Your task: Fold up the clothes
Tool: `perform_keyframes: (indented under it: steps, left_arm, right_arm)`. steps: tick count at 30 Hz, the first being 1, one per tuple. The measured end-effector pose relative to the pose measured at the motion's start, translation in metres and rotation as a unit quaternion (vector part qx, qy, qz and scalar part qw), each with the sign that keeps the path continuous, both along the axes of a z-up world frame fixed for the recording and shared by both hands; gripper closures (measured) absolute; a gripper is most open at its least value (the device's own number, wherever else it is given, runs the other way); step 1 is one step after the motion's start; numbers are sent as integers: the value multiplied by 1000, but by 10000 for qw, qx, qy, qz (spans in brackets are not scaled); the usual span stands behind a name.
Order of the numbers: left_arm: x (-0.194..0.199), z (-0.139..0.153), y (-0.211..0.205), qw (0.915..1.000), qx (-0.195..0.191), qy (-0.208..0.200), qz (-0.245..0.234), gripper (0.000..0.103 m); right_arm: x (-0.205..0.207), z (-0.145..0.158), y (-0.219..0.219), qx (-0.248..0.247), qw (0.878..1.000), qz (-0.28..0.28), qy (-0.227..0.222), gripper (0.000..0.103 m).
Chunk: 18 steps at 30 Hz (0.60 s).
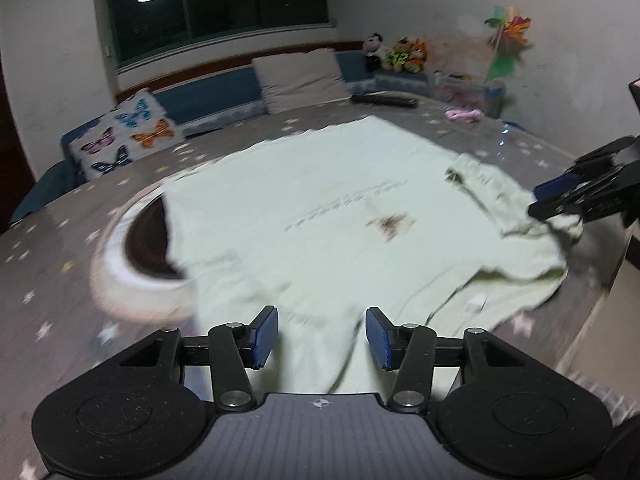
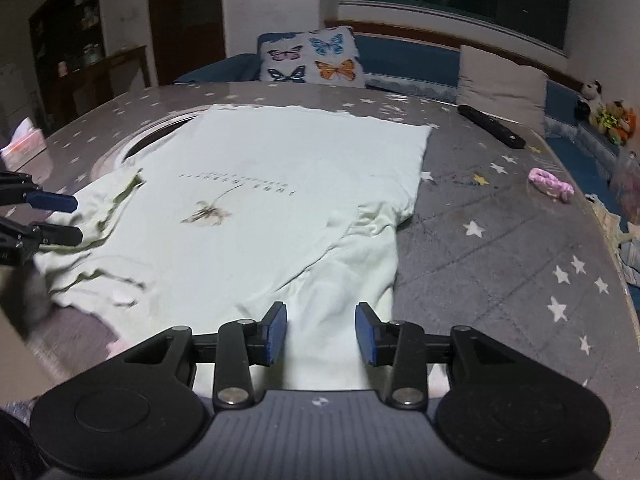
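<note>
Pale green T-shirt (image 2: 280, 184) spread front-up on star-print desk (image 2: 500, 240), hem partly over round opening (image 1: 146, 236). Left gripper (image 1: 320, 336): jaws part open, cloth between but not pinched. Right gripper (image 2: 321, 332): same, sleeve fabric under jaws, nothing held. Step prob. laying out/smoothing done; next needs regrasp of sleeve edges to fold inward. Chest print line too blurred to read.

White walls, a dark window (image 1: 216, 4) and a blue bench (image 2: 412, 62) with cushions.
</note>
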State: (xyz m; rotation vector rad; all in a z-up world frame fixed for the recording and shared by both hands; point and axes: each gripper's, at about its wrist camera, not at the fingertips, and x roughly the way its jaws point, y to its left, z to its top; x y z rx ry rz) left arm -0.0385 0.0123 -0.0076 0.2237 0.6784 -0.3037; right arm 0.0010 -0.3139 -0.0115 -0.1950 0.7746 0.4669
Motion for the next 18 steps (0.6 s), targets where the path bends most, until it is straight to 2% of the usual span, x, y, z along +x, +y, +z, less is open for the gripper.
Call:
perform_keyframes:
  steps: [4, 6, 13, 18]
  left_arm:
    - [-18, -1, 16, 9999, 119, 22, 53, 44]
    - [-26, -2, 23, 9998, 181, 28, 69, 41]
    - [-46, -8, 28, 9990, 384, 15, -212, 41]
    - [-50, -16, 23, 9964, 695, -110, -478, 38]
  right_arm:
    - [-13, -6, 3, -251, 9996, 129, 32, 59]
    - [-20, -2, 3, -300, 9993, 218, 2, 52]
    - [-42, 6, 3, -517, 9969, 588, -106, 47]
    - [-45, 0, 7, -732, 9942, 778, -114, 45]
